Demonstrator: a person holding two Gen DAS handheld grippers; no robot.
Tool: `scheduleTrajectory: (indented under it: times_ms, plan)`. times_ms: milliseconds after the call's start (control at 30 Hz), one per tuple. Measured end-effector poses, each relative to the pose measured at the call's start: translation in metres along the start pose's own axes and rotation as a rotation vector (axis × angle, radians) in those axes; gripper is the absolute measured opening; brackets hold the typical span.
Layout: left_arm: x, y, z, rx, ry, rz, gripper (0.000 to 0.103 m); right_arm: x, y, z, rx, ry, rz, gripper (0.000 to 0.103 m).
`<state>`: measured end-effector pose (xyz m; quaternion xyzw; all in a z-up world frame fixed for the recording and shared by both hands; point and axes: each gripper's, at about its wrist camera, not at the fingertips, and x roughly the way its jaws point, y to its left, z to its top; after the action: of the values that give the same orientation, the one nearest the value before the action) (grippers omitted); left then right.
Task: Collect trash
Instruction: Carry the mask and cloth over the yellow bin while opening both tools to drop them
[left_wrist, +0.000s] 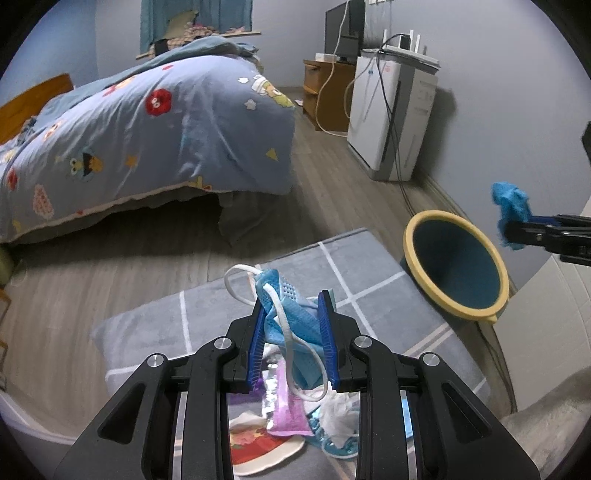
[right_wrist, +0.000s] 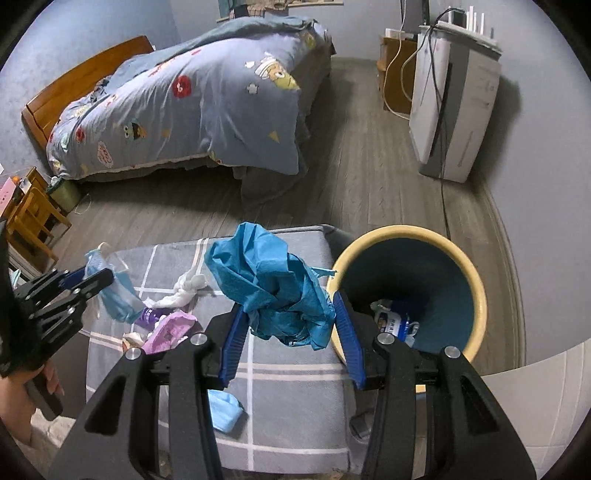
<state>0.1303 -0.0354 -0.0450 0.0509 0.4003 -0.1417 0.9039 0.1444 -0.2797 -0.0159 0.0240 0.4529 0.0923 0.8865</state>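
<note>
Left gripper (left_wrist: 291, 317) clamps a face mask (left_wrist: 291, 314); right gripper (right_wrist: 291, 321) clamps a teal cloth (right_wrist: 273, 284) beside the bin (right_wrist: 476, 291).

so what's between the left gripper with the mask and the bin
In the right wrist view: a white tissue wad, then the blue crumpled sheet in the right gripper, beside the bin.

matt plastic bin (right_wrist: 476, 291), crumpled cloth mask (left_wrist: 295, 317).
</note>
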Motion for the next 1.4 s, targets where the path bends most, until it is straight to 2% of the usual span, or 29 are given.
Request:
scheduleTrajectory:
  times_ms: [133,267,533,667,800,933,1033,1167,1400]
  plan:
    - [0.006,-0.007,0.0,0.015,0.011,-0.002,0.027,0.001,-0.016,-0.001,0.009,0.0,-0.01,0.045]
    - [0.014,-0.02,0.002,0.031,0.022,-0.015,0.027,0.017,-0.035,0.0,0.025,0.037,-0.018,0.045]
    - [0.032,-0.063,0.007,0.066,0.027,-0.129,0.027,0.045,-0.084,0.002,0.08,0.107,-0.039,0.045]
    - [0.041,-0.091,0.008,0.141,0.027,-0.128,0.027,0.057,-0.113,-0.002,0.136,0.136,-0.047,0.045]
    - [0.05,-0.108,0.011,0.143,0.031,-0.146,0.027,0.07,-0.144,-0.008,0.222,0.166,-0.063,0.045]
    - [0.058,-0.132,0.012,0.198,0.039,-0.15,0.027,0.084,-0.165,-0.014,0.305,0.183,-0.073,0.045]
    - [0.067,-0.151,0.011,0.225,0.045,-0.162,0.027,0.085,-0.17,-0.013,0.313,0.173,-0.092,0.045]
    - [0.082,-0.172,0.009,0.241,0.066,-0.175,0.027,0.08,-0.183,-0.012,0.377,0.138,-0.069,0.045]
    - [0.101,-0.192,0.014,0.264,0.092,-0.188,0.027,0.085,-0.198,-0.013,0.412,0.146,-0.072,0.045]
